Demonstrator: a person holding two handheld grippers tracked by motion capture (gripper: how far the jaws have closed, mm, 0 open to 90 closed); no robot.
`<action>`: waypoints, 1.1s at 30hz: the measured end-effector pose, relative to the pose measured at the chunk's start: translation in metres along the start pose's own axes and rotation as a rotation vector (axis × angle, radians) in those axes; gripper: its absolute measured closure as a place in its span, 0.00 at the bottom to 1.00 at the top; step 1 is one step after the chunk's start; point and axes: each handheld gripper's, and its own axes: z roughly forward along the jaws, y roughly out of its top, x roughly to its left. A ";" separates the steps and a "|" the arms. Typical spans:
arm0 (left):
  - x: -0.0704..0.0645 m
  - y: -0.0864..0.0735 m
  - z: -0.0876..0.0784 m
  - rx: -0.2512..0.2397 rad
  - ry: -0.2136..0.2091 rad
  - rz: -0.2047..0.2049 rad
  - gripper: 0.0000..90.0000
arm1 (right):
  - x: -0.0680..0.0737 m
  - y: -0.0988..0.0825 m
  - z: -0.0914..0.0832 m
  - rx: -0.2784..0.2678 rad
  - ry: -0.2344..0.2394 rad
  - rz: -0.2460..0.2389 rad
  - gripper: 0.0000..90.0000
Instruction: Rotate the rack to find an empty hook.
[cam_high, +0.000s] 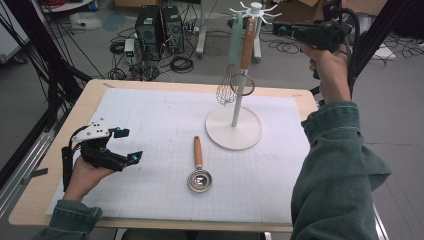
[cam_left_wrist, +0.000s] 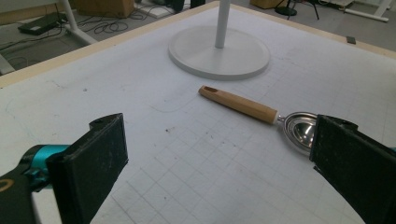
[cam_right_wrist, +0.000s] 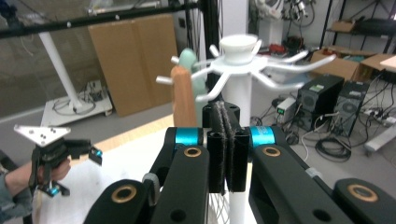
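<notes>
My left gripper (cam_high: 126, 145) sits low over the near-left part of the tabletop (cam_high: 60, 150), jaws spread wide, nothing between them. Just ahead of it and off to its right lies the scoop (cam_high: 199, 172): wooden handle pointing away from me toward the rack, metal bowl (cam_left_wrist: 299, 129) at my end, flat on the white grid mat (cam_high: 150, 130). In the left gripper view the bowl sits right next to the right jaw and is partly hidden by it; can't tell if they touch. Beyond the scoop is the round white base (cam_left_wrist: 219, 53) of the utensil rack (cam_high: 235, 107), well apart from the left gripper. My right gripper (cam_high: 280, 28) is held high, level with the rack's top hub (cam_right_wrist: 239, 46), jaws pressed together, pads face to face, holding nothing. Straight in front of it are the white hook arms; hanging just left of its line are a wooden-handled strainer (cam_high: 246, 60) and a mint-handled whisk (cam_high: 231, 70), side by side, both clear of the jaws. In the right gripper view, my left hand (cam_right_wrist: 44, 170) and its gripper show lower left, well below and apart. Cables and computer towers (cam_high: 159, 30) are on the floor past the tabletop.
</notes>
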 end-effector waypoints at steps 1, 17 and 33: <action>0.000 0.000 0.000 0.003 0.000 0.000 0.05 | -0.001 0.001 0.000 -0.006 0.000 0.001 0.99; -0.002 0.002 -0.004 0.003 0.012 0.008 0.05 | 0.019 0.008 0.013 0.012 -0.007 -0.032 0.99; -0.004 0.004 -0.005 -0.003 0.005 0.014 0.05 | 0.037 0.007 0.028 0.012 -0.048 -0.063 0.99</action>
